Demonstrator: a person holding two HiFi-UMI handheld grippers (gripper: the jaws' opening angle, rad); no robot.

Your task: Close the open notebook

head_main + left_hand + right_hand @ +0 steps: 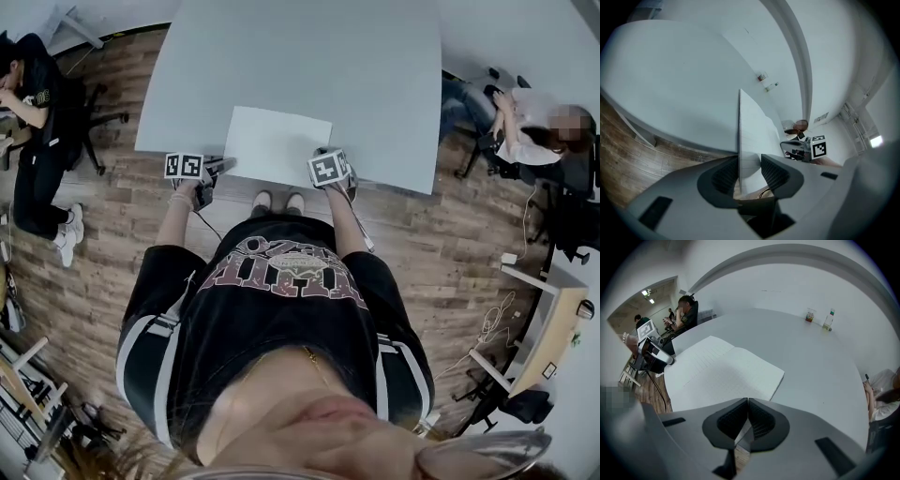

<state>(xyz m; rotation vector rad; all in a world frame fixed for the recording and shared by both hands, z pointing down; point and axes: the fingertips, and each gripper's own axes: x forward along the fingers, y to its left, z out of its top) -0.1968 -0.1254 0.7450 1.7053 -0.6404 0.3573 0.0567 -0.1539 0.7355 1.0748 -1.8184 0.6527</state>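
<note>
The open white notebook lies at the near edge of the grey table. My left gripper is at its near left corner. In the left gripper view the jaws stand open, with the notebook's left leaf seen edge-on between them and the pads apart from it. My right gripper is at the near right corner. In the right gripper view its jaws are shut just in front of the spread pages. I cannot tell whether paper is pinched there.
Two small bottles stand at the table's far side. One person sits on a chair at the left and another at the right. A small desk stands on the wooden floor at the right.
</note>
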